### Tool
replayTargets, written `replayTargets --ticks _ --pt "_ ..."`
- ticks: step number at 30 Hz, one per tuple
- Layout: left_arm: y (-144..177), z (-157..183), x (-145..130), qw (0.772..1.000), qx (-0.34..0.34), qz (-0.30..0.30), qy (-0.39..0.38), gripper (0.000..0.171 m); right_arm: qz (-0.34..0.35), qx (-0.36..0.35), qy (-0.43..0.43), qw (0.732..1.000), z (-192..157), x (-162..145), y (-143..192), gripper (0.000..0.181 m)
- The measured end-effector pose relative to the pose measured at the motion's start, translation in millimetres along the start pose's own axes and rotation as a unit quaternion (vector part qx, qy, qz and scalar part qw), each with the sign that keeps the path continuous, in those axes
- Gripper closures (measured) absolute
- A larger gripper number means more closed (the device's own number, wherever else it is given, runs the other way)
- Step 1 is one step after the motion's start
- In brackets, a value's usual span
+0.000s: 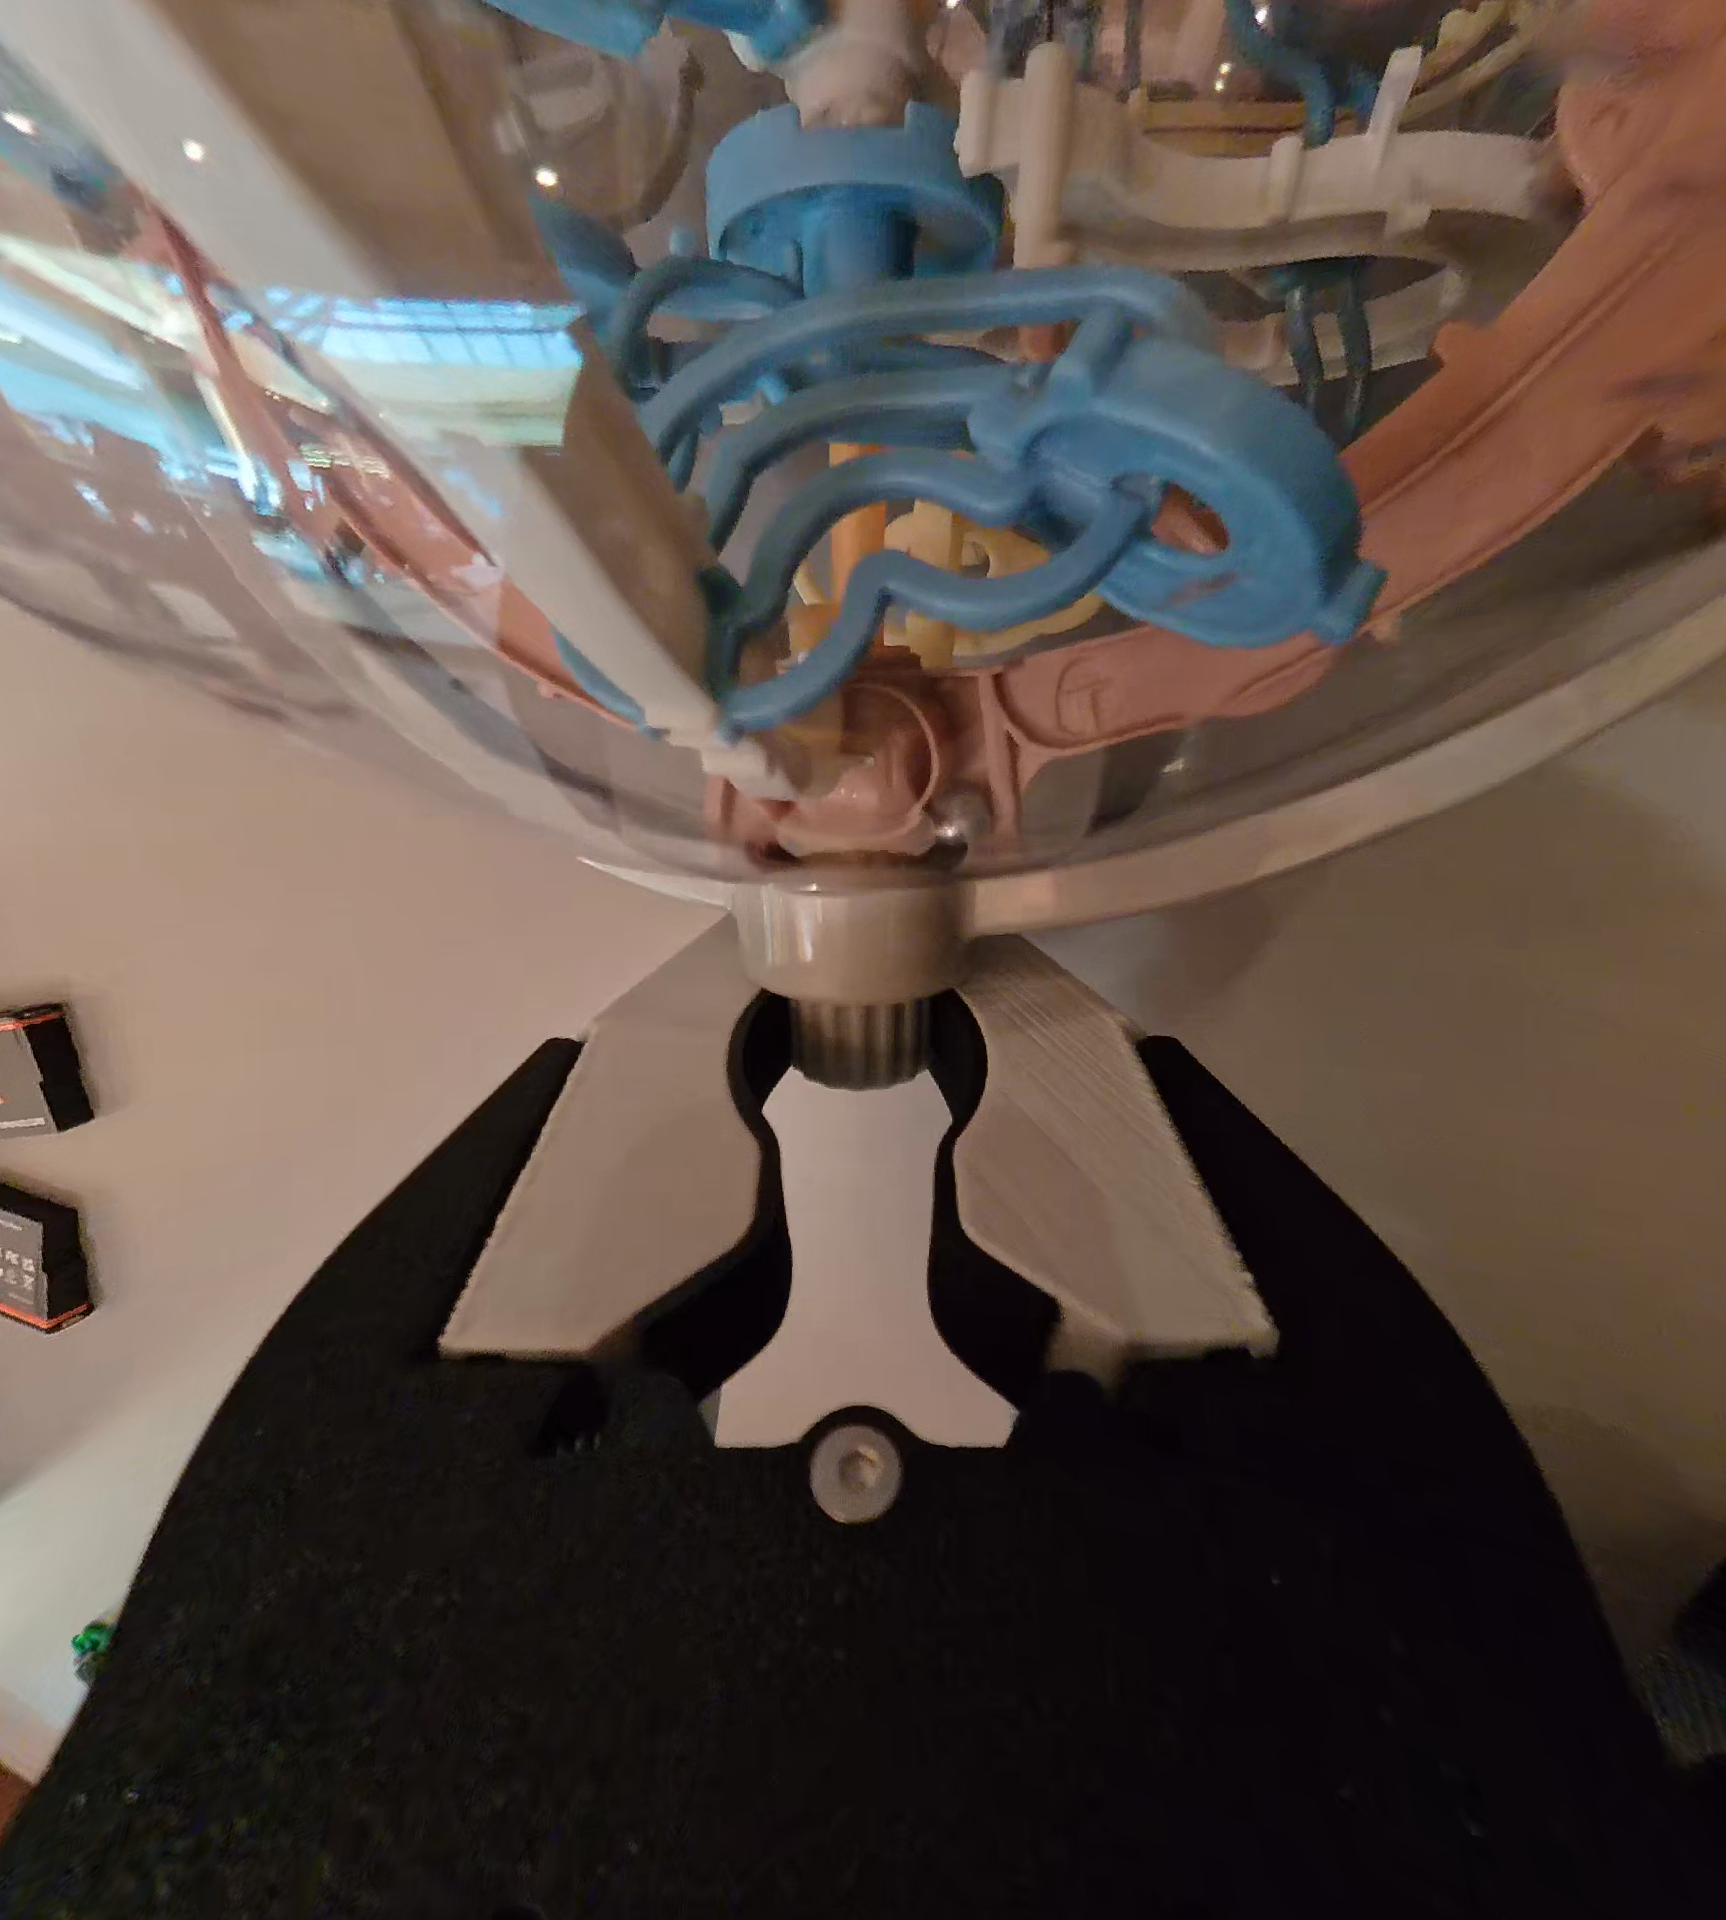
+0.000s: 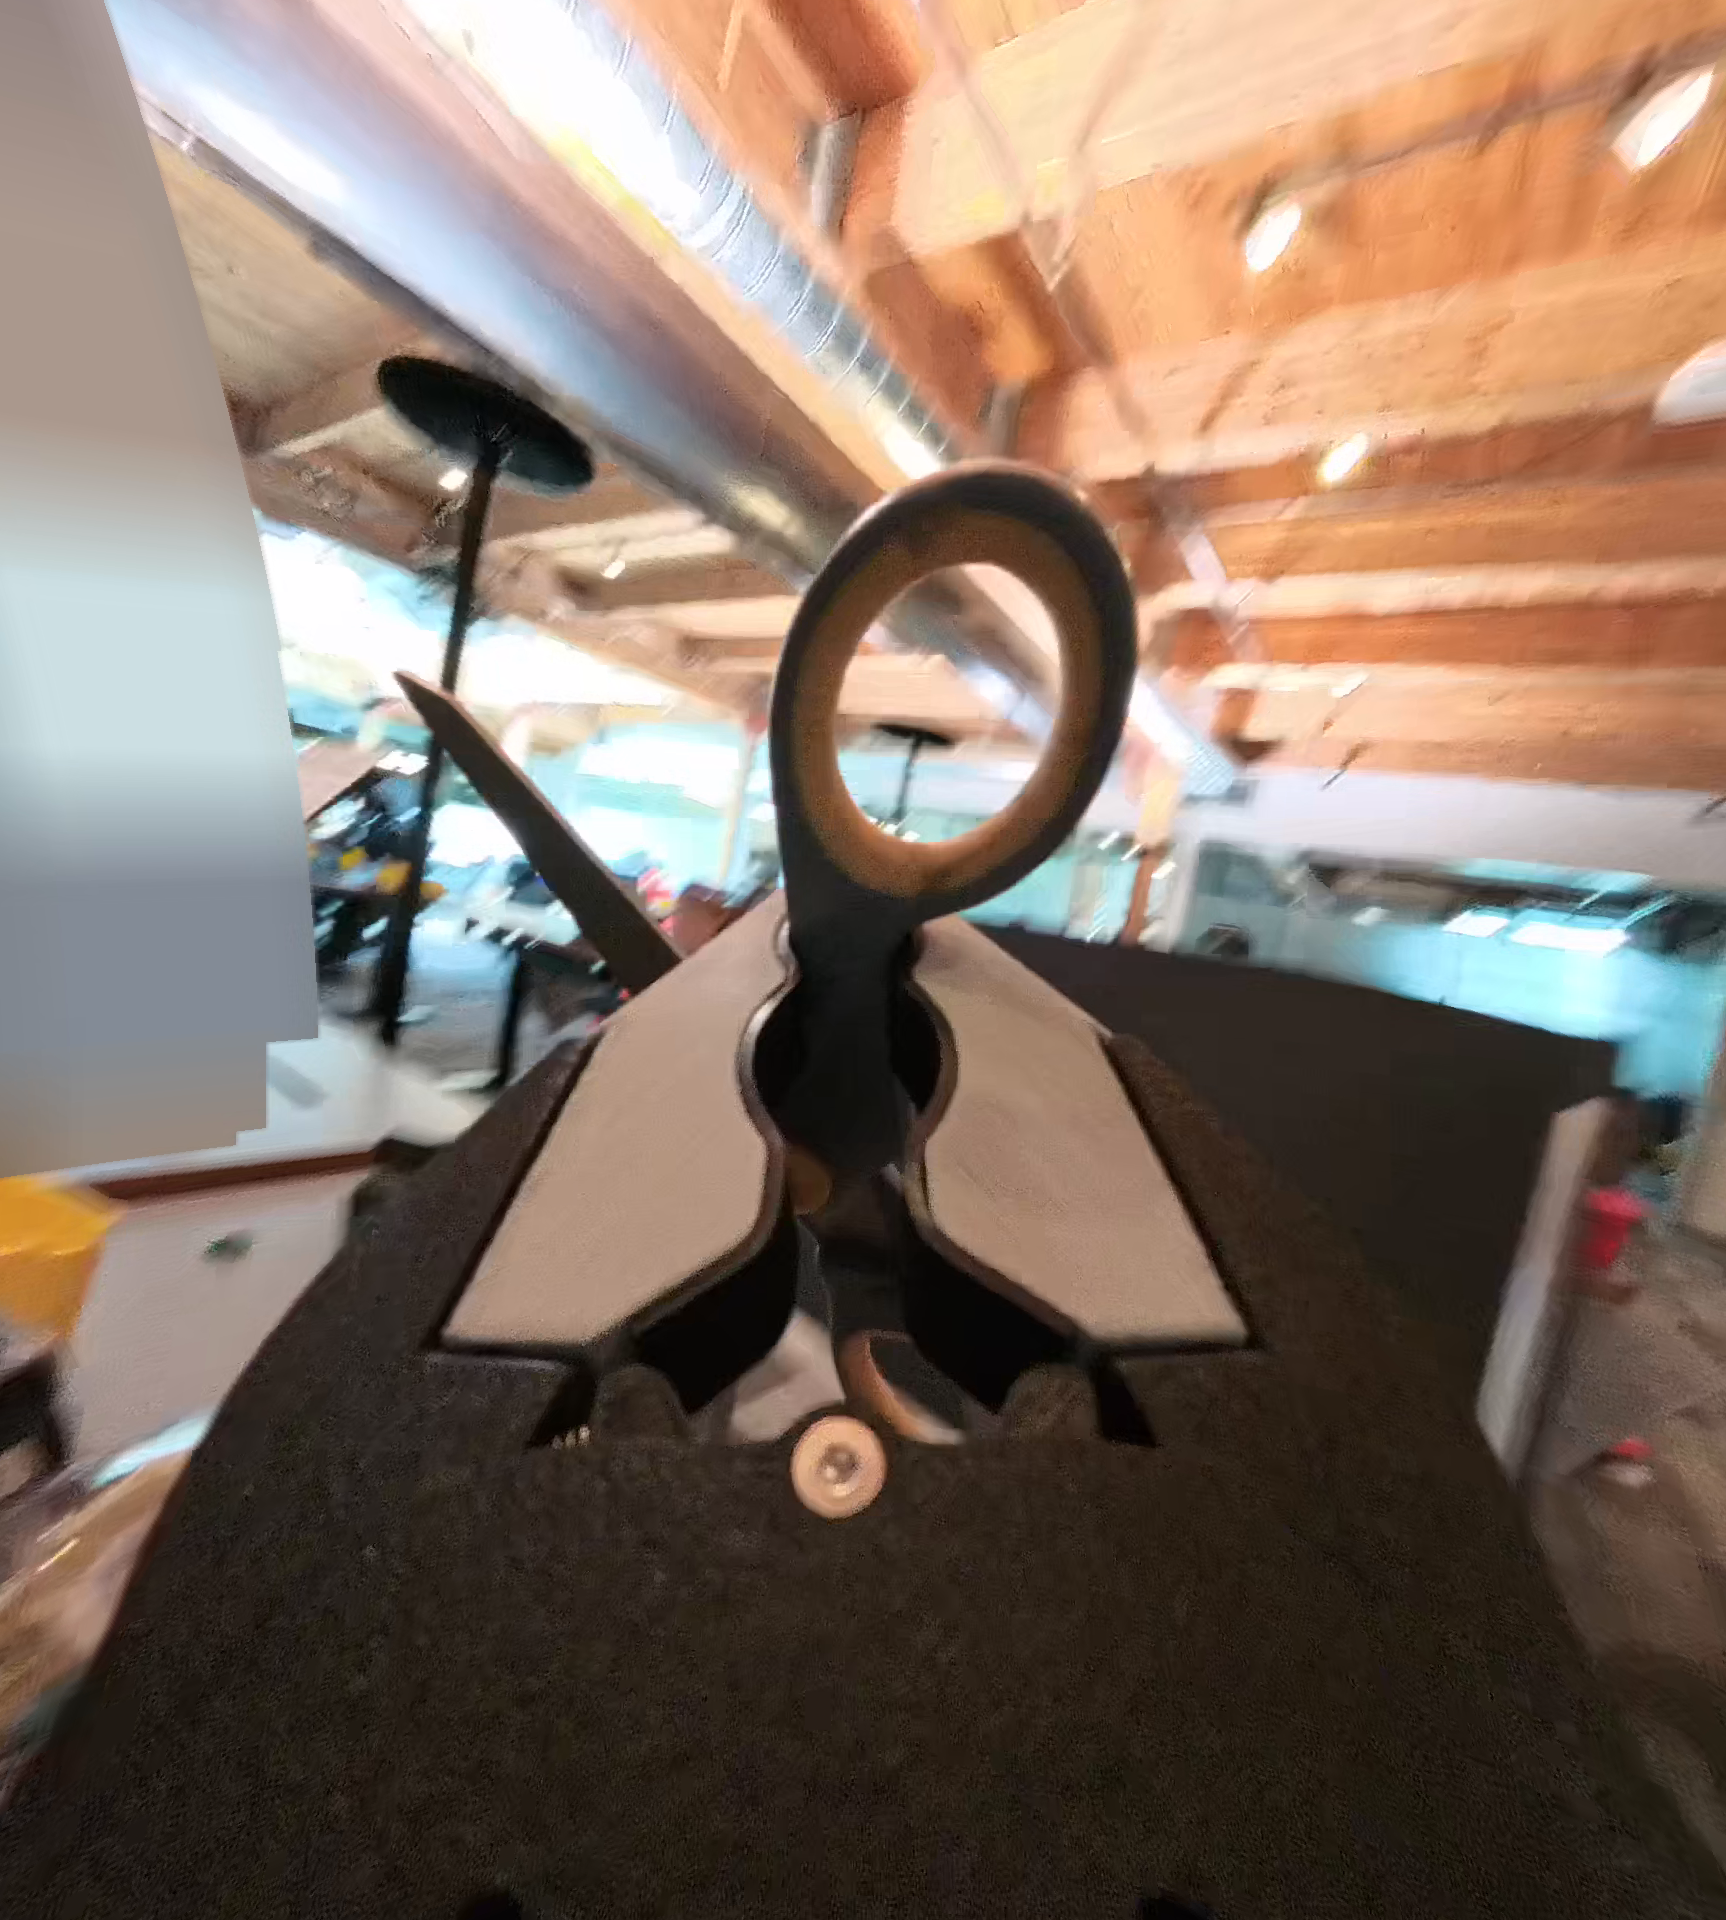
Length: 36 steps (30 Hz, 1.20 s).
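Observation:
In the left wrist view my left gripper (image 1: 854,1023) is shut on a small grey ribbed knob (image 1: 854,1049) at the bottom of a clear plastic sphere (image 1: 319,436). The sphere holds blue tracks (image 1: 942,416), pink tracks (image 1: 1461,499), white parts and a small steel ball (image 1: 958,826). In the right wrist view my right gripper (image 2: 848,971) is shut on dark scissors; one oval handle loop (image 2: 952,675) sticks up past the fingertips and a blade (image 2: 537,821) points up to the left. This gripper is raised and tilted toward the ceiling.
Two black-and-grey packs with orange edges (image 1: 2,1070) (image 1: 7,1252) lie on the white table (image 1: 267,1039) at the left. The right wrist view shows a wooden beam ceiling (image 2: 1410,468), a silver duct (image 2: 630,260), a yellow box (image 2: 7,1247) and a floor lamp (image 2: 443,644).

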<state>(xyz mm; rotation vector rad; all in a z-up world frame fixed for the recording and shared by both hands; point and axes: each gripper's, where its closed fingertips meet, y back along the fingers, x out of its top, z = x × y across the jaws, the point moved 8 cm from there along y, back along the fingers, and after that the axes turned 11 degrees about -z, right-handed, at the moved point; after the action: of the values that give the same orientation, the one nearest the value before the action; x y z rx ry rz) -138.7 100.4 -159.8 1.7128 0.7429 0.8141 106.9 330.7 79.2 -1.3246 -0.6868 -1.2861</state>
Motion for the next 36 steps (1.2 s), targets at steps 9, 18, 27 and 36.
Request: replayTargets --ticks 9,18,27,36 --pt "-6 -11 -17 0.999 0.016 -0.025 0.046 0.153 -0.02 -0.007 0.031 0.999 -19 -14 -5 0.173" --pt "-3 1 -7 1.0 0.018 0.001 0.016 0.154 -0.163 0.128 0.03 0.978 -70 -70 -36 0.173" --pt "-2 -12 -19 0.998 0.043 -0.006 0.047 0.154 0.008 -0.009 0.003 1.0 2 8 -16 0.174" --pt "-7 -7 -25 0.996 0.057 -0.017 0.061 0.154 -0.052 0.035 0.039 0.997 -28 -10 -38 0.173"
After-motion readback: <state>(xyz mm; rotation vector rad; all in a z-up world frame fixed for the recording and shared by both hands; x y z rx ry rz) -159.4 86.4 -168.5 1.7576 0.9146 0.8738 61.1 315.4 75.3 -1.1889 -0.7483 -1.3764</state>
